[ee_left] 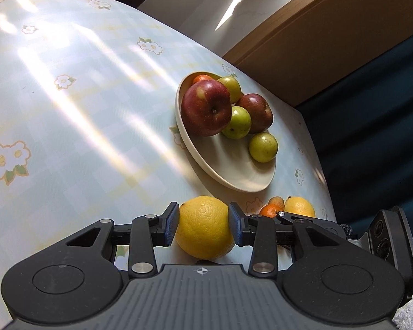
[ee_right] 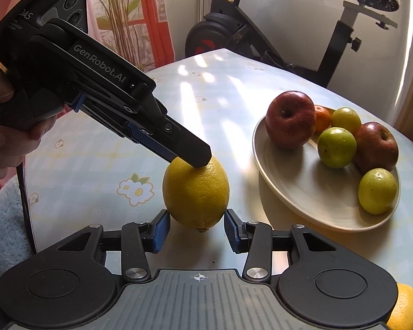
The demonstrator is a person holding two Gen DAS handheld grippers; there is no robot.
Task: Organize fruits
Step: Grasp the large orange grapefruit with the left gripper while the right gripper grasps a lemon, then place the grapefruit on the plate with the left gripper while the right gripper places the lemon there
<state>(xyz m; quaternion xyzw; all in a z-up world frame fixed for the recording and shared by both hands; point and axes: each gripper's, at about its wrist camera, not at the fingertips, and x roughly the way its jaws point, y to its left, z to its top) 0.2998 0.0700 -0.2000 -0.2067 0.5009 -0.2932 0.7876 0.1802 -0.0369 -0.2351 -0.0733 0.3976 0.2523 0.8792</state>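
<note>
A table with a pale checked cloth and printed flowers filled most of both views, and a black exercise bike stood behind its far edge. A wide cream plate lay on the table, near one edge. The left gripper, held in a hand, pointed down at a slant; its jaws were only a little apart and both blue pads pressed on the lemon, one on each side of its far upper part. The right gripper also had its jaws narrowly apart; the near end of the same lemon sat between its tips, and a thin gap seemed to show at each pad, so it did not grip. The lemon was on the table, just beside the plate and not in it. On the plate lay two red apples, then three green fruits, and one mandarin behind the bigger apple. A second lemon and two loose mandarins lay on the cloth near the plate, close to the right gripper.
</note>
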